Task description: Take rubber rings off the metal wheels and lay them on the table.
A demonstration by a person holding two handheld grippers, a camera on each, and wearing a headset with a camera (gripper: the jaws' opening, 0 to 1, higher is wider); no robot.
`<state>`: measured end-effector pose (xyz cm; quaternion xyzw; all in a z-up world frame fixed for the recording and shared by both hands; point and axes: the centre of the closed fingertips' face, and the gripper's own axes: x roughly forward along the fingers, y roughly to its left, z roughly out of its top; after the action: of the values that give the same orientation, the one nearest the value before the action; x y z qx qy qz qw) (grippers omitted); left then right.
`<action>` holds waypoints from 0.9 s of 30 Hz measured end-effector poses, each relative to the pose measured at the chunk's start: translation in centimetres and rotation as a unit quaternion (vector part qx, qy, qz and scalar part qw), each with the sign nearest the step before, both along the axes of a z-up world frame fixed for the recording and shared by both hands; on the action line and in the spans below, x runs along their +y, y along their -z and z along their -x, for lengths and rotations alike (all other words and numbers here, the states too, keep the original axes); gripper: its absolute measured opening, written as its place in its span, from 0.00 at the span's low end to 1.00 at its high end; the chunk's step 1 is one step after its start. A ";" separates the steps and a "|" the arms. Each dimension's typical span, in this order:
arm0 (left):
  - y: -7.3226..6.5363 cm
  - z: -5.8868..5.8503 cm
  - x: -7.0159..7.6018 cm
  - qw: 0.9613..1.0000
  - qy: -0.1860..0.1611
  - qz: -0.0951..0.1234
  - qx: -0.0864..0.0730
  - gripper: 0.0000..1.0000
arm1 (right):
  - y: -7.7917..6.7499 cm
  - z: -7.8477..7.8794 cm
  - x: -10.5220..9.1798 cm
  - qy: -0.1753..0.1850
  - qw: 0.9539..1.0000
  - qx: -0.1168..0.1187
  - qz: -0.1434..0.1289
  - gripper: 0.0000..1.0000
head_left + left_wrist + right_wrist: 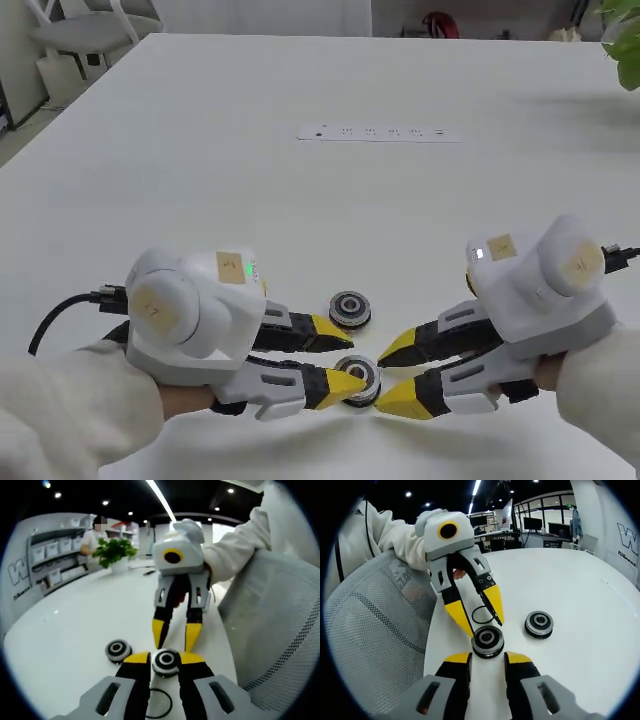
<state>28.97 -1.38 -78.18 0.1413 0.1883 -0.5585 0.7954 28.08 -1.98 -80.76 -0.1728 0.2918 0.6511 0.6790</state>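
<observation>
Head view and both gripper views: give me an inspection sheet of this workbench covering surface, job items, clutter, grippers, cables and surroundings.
Surface: white table, bare around the items.
Job's things: two round dark-rimmed metal wheels, one between the gripper tips, the other just beyond it; one loose black rubber ring lying flat on the table.
Clutter: white power strip farther across the table.
Grippers: left hand-held gripper, jaws close on either side of the near wheel, contact unclear; right hand-held gripper open, tips short of that wheel.
Cables: black cable trailing from the left gripper's back.
Surroundings: green plant, white chair.
</observation>
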 end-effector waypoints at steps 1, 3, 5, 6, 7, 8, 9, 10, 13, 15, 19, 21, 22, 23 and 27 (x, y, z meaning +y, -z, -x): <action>0.1 0.0 0.0 1.000 -0.002 0.000 0.001 0.20 | 0.0 0.0 0.0 0.001 1.000 0.001 0.000 0.22; 0.2 0.0 0.0 1.000 -0.002 0.003 0.005 0.20 | 0.1 -0.1 0.0 0.003 1.000 0.001 0.000 0.22; 0.3 0.1 -0.1 1.000 0.000 0.003 0.006 0.19 | 0.1 -0.1 0.0 0.006 1.000 0.005 -0.001 0.21; 0.3 0.2 -0.1 1.000 0.001 0.003 0.006 0.18 | 0.2 -0.1 0.0 0.008 1.000 0.007 -0.002 0.21; 0.4 0.2 -0.1 1.000 0.002 0.002 0.006 0.18 | 0.2 -0.1 0.1 0.008 1.000 0.008 -0.002 0.20; 0.4 0.3 -0.2 1.000 0.003 0.003 0.008 0.18 | 0.3 0.0 0.1 0.008 1.000 0.010 -0.002 0.20; 0.4 0.4 -0.2 1.000 0.004 0.005 0.012 0.18 | 0.3 0.0 0.1 0.008 1.000 0.010 -0.002 0.20; 0.5 0.4 -0.2 1.000 0.004 0.004 0.011 0.18 | 0.3 0.0 0.1 0.009 1.000 0.011 -0.004 0.19; 1.0 0.5 -0.1 1.000 0.008 -0.008 0.008 0.17 | 0.3 0.0 0.1 0.011 1.000 0.013 -0.005 0.19; 0.9 0.5 -0.1 1.000 0.006 -0.001 0.011 0.16 | 0.2 -0.1 0.1 0.012 1.000 0.012 -0.008 0.17; 1.0 0.5 -0.1 1.000 0.005 0.003 0.012 0.16 | 0.2 -0.2 0.1 0.014 1.000 0.014 -0.009 0.16; 1.0 0.5 -0.2 1.000 0.004 0.007 0.012 0.16 | 0.3 -0.1 0.1 0.013 1.000 0.014 -0.007 0.15; 1.0 0.5 -0.2 1.000 0.005 0.007 0.011 0.16 | 0.4 -0.1 0.1 0.012 1.000 0.013 -0.006 0.14; 1.0 0.5 -0.2 1.000 0.004 0.007 0.011 0.15 | 0.3 -0.2 0.2 0.012 1.000 0.010 -0.007 0.14; 1.1 0.5 -0.2 1.000 0.007 0.006 0.001 0.14 | 0.4 -0.1 0.1 0.012 1.000 0.010 -0.005 0.13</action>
<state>28.50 -1.54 -79.24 0.1373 0.1851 -0.5650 0.7922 28.22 -1.87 -81.18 -0.1590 0.2972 0.6463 0.6846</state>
